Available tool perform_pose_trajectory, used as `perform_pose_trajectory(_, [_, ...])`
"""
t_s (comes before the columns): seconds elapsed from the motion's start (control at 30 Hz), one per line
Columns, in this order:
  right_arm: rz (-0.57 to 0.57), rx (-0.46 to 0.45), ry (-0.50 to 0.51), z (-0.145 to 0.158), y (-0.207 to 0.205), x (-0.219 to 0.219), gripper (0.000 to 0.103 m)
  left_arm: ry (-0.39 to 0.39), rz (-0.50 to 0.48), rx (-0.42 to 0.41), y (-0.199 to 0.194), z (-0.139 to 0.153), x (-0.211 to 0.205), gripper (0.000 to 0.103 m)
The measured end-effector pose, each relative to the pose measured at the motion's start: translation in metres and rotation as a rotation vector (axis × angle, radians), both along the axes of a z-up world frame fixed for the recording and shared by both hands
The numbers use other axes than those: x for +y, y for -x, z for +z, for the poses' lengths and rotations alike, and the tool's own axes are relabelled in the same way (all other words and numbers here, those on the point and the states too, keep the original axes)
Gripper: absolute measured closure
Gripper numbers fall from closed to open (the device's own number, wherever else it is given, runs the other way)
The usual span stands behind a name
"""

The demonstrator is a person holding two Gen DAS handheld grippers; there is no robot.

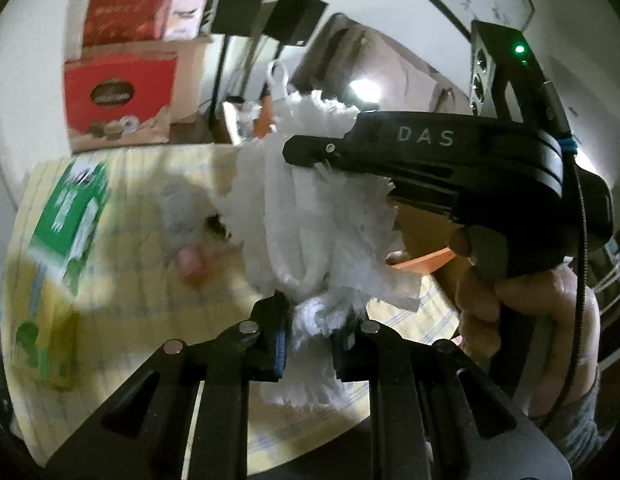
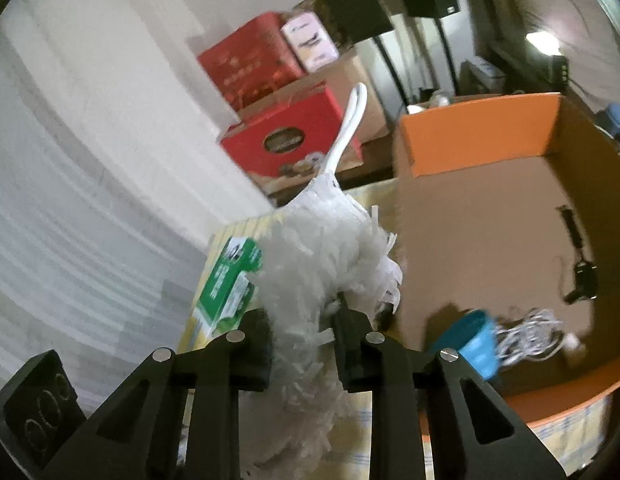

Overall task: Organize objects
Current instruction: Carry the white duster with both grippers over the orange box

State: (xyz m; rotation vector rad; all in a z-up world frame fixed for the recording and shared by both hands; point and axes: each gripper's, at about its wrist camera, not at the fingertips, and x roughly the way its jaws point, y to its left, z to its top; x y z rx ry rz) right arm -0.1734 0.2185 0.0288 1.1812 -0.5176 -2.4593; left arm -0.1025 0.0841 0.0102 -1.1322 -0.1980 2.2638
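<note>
Held thing: a white fluffy duster head (image 2: 310,256) with shaggy fringe and a white loop handle (image 2: 350,128) at its far end.
Left hand-held gripper (image 1: 310,332): closed tight on the near end of the duster's fringe, the white strands bunched between the pads.
Right hand-held gripper (image 2: 302,340): narrowed onto the duster's body, fringe squeezed between its fingers; seen from the left wrist view, its black finger presses across the upper part of the fluff.
Why two grips: the duster is soft and floppy, so one pinch at each end likely keeps it from sagging while it is carried.
Where it is: up in the air above the tabletop (image 1: 122,320), just beside the open orange cardboard box (image 2: 478,136).
Long axis: runs away from both cameras, tilted upward, the loop handle pointing up and far, the loose fringe hanging near and low.
Box contents: a blue cup (image 2: 476,344), a white cable bundle (image 2: 530,336) and a black adapter (image 2: 582,280).
Left on the tabletop: a green carton (image 2: 230,284).
Likely aim: the box, judging by how near the duster hangs.
</note>
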Motion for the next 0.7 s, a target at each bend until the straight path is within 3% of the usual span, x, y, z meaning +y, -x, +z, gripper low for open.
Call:
perform_pose_trajectory(0.23, [-0.104,0.016,0.034,0.013,0.003,0.055,0.083,0.048,-0.074,0.039,0.011,0.014,0.055,0.089])
perform_pose_trajectory(0.7, [-0.225,-0.033,0.057,-0.001,0.018,0.145,0.083,0.147,-0.142,0.05,0.044,0.0,0.132,0.089])
